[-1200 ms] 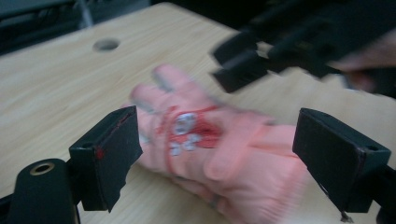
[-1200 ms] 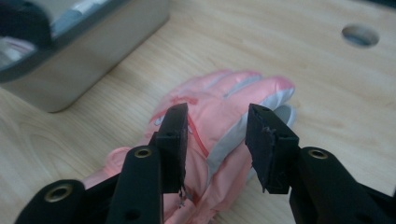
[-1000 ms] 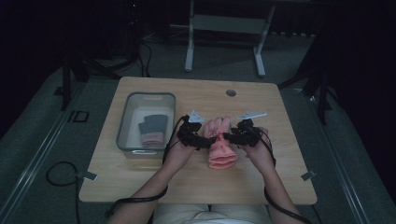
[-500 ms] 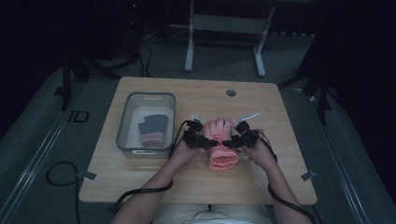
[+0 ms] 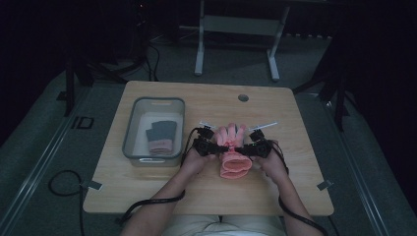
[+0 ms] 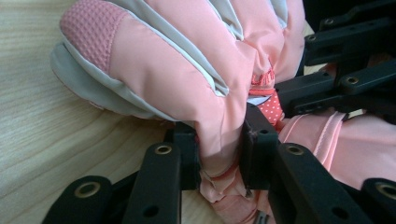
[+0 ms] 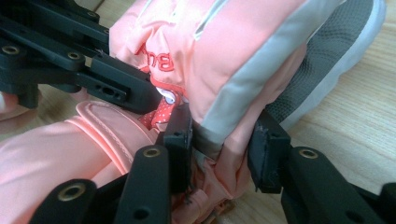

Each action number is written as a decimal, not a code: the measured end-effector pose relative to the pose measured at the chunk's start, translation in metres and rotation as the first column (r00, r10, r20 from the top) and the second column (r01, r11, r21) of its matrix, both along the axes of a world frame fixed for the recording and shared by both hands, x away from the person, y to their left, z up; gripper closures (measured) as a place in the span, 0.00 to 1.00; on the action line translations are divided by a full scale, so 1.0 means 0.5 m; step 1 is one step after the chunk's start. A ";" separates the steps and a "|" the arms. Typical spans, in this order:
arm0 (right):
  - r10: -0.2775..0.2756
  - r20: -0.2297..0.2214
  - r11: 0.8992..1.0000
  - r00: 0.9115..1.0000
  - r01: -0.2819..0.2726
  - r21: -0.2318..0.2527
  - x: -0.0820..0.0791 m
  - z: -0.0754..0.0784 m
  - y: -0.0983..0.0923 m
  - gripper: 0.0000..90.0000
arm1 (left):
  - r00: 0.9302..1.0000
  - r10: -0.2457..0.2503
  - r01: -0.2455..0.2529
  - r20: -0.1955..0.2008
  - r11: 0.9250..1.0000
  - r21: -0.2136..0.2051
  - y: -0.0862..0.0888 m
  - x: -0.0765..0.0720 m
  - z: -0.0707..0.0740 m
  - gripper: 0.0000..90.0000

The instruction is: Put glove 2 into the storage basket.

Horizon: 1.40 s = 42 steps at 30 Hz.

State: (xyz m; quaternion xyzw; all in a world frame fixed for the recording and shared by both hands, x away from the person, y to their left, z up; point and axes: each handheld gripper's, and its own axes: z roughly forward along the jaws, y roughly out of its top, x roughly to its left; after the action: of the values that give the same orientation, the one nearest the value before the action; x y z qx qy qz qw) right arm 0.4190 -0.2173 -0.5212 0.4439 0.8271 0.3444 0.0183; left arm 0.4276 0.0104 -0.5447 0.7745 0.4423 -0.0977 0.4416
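A padded pink glove (image 5: 235, 161) with grey trim lies on the wooden table (image 5: 295, 196) in front of the person, cuff toward them. My left gripper (image 5: 220, 147) comes in from its left and is shut on a bunched fold of the pink glove (image 6: 187, 70) at the wrist, seen between the left gripper's (image 6: 219, 140) black jaws. My right gripper (image 5: 244, 147) meets it from the other side. Its jaws have just been closing, and the right gripper (image 7: 222, 135) now pinches the grey-trimmed edge of the pink glove (image 7: 243, 51). The two grippers nearly touch.
A clear plastic bin (image 5: 153, 101) stands at the left of the table with a folded dark grey and pink item (image 5: 160, 135) inside. A round cable hole (image 5: 243, 97) sits near the far edge. Cables trail off the near edge beside the forearms.
Both hands have sunk toward the table and drawn a little nearer the person, bringing the glove down. Both sets of jaws have closed onto the glove.
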 end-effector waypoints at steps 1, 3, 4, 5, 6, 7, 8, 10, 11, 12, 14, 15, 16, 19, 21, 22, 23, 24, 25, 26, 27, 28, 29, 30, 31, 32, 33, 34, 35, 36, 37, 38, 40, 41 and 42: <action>-0.007 0.001 1.000 1.000 0.007 0.003 -0.002 0.003 -0.002 0.73 | 1.000 0.002 -0.002 0.004 1.000 0.009 -0.003 -0.001 0.005 0.80; -0.018 0.008 1.000 1.000 0.018 0.002 -0.006 0.009 -0.003 0.74 | 1.000 0.008 -0.008 0.011 1.000 0.007 -0.006 -0.004 0.017 0.81; -0.026 0.011 1.000 1.000 0.026 0.015 -0.008 0.013 -0.005 0.74 | 1.000 0.009 -0.010 0.019 1.000 0.009 -0.007 -0.005 0.024 0.81; -0.034 0.013 0.999 0.999 0.034 0.028 -0.010 0.017 -0.008 0.75 | 1.000 0.006 -0.007 0.026 1.000 0.012 -0.007 -0.006 0.031 0.82; -0.036 0.018 0.999 0.999 0.035 0.037 -0.011 0.020 -0.010 0.75 | 0.999 0.009 -0.009 0.035 1.000 0.006 -0.007 -0.008 0.039 0.82; -0.042 0.024 0.998 0.999 0.041 0.051 -0.013 0.025 -0.012 0.75 | 0.999 0.006 -0.006 0.042 1.000 0.006 -0.006 -0.009 0.048 0.82; -0.045 0.034 0.997 0.998 0.043 0.059 -0.016 0.032 -0.012 0.75 | 0.999 0.000 -0.001 0.053 1.000 0.008 -0.006 -0.010 0.058 0.82; -0.048 0.056 0.997 0.997 0.044 0.068 -0.021 0.049 -0.013 0.75 | 0.998 -0.001 0.001 0.070 1.000 0.003 -0.004 -0.012 0.077 0.83; -0.049 0.063 0.996 0.997 0.044 0.073 -0.023 0.058 -0.013 0.75 | 0.997 0.000 0.000 0.078 1.000 0.002 -0.002 -0.012 0.087 0.83; -0.051 0.069 0.996 0.996 0.046 0.080 -0.023 0.066 -0.013 0.75 | 0.996 0.004 -0.003 0.085 1.000 -0.003 0.000 -0.013 0.096 0.83; -0.052 0.086 0.996 0.995 0.045 0.080 -0.025 0.083 -0.010 0.75 | 0.996 0.006 -0.006 0.093 1.000 -0.007 0.003 -0.013 0.111 0.83; -0.052 0.095 0.996 0.994 0.044 0.080 -0.025 0.091 -0.008 0.75 | 0.995 0.006 -0.006 0.101 1.000 -0.005 0.006 -0.014 0.119 0.83; -0.053 0.099 0.996 0.994 0.045 0.083 -0.026 0.097 -0.006 0.75 | 0.995 0.009 -0.008 0.103 1.000 -0.005 0.008 -0.015 0.126 0.83; -0.045 0.111 0.995 0.993 0.034 0.093 -0.024 0.115 0.001 0.75 | 0.993 0.011 -0.010 0.113 1.000 -0.006 0.019 -0.015 0.145 0.83; -0.039 0.118 0.995 0.992 0.028 0.096 -0.023 0.126 0.008 0.75 | 0.992 0.019 -0.019 0.123 1.000 -0.006 0.027 -0.016 0.156 0.83; -0.035 0.124 0.995 0.992 0.023 0.095 -0.022 0.132 0.012 0.75 | 0.992 0.023 -0.023 0.125 1.000 -0.005 0.032 -0.016 0.162 0.82; -0.033 0.126 0.995 0.992 0.021 0.096 -0.020 0.137 0.017 0.75 | 0.991 0.027 -0.027 0.130 1.000 0.001 0.037 -0.017 0.168 0.82; -0.030 0.128 0.995 0.991 0.018 0.097 -0.019 0.142 0.023 0.75 | 0.990 0.033 -0.034 0.138 0.999 0.007 0.041 -0.017 0.174 0.82; -0.029 0.131 0.995 0.991 0.016 0.099 -0.017 0.146 0.029 0.75 | 0.989 0.037 -0.038 0.140 0.999 0.010 0.047 -0.018 0.179 0.82; -0.023 0.134 0.995 0.991 0.010 0.097 -0.015 0.151 0.035 0.75 | 0.989 0.040 -0.042 0.142 0.999 0.013 0.053 -0.017 0.184 0.82; -0.018 0.134 0.996 0.991 0.006 0.094 -0.013 0.156 0.041 0.75 | 0.988 0.045 -0.048 0.145 0.999 0.012 0.059 -0.018 0.190 0.82; -0.012 0.139 0.996 0.990 -0.001 0.093 -0.011 0.162 0.047 0.75 | 0.988 0.049 -0.051 0.148 0.999 0.013 0.065 -0.018 0.195 0.82; -0.006 0.142 0.996 0.990 -0.007 0.091 -0.009 0.167 0.054 0.75 | 0.987 0.054 -0.057 0.152 0.998 0.013 0.072 -0.018 0.200 0.82; 0.001 0.146 0.996 0.989 -0.014 0.091 -0.006 0.172 0.060 0.75 | 0.986 0.062 -0.065 0.156 0.998 0.009 0.078 -0.018 0.205 0.82; 0.006 0.149 0.995 0.989 -0.020 0.093 -0.003 0.177 0.066 0.75 | 0.985 0.069 -0.071 0.159 0.997 0.009 0.084 -0.019 0.210 0.82; 0.011 0.151 0.996 0.989 -0.025 0.091 -0.001 0.183 0.072 0.75 | 0.984 0.074 -0.077 0.162 0.997 0.009 0.090 -0.019 0.214 0.82; 0.016 0.153 0.996 0.988 -0.030 0.089 0.002 0.188 0.079 0.75 | 0.983 0.083 -0.085 0.165 0.996 0.006 0.097 -0.019 0.219 0.82; 0.019 0.159 0.995 0.987 -0.034 0.090 0.004 0.192 0.086 0.75 | 0.982 0.086 -0.089 0.169 0.996 0.008 0.103 -0.018 0.223 0.82; 0.023 0.165 0.995 0.986 -0.038 0.089 0.006 0.196 0.092 0.75 | 0.981 0.092 -0.095 0.172 0.995 0.008 0.110 -0.018 0.228 0.82; 0.026 0.167 0.995 0.986 -0.041 0.090 0.008 0.200 0.099 0.75 | 0.980 0.096 -0.100 0.172 0.995 0.011 0.116 -0.018 0.232 0.82; 0.029 0.166 0.995 0.986 -0.045 0.091 0.010 0.204 0.106 0.75 | 0.979 0.103 -0.107 0.176 0.994 0.010 0.123 -0.018 0.236 0.82; 0.032 0.168 0.994 0.985 -0.049 0.094 0.013 0.207 0.113 0.75 | 0.978 0.109 -0.113 0.180 0.994 0.012 0.129 -0.019 0.240 0.82; 0.042 0.175 0.994 0.984 -0.059 0.091 0.016 0.216 0.127 0.75 | 0.975 0.118 -0.122 0.186 0.992 0.010 0.144 -0.020 0.249 0.82; 0.044 0.177 0.994 0.983 -0.062 0.094 0.017 0.220 0.134 0.75 | 0.974 0.121 -0.126 0.191 0.992 0.014 0.150 -0.021 0.254 0.82; 0.050 0.180 0.993 0.982 -0.068 0.094 0.019 0.224 0.141 0.75 | 0.973 0.125 -0.130 0.195 0.991 0.016 0.157 -0.022 0.258 0.83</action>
State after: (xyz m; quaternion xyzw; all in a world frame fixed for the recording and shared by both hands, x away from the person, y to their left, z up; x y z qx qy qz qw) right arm 0.4286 -0.1469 -0.4091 0.3870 0.8167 0.4238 0.0597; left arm 0.4166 0.0890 -0.4156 0.7567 0.4474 0.0131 0.4766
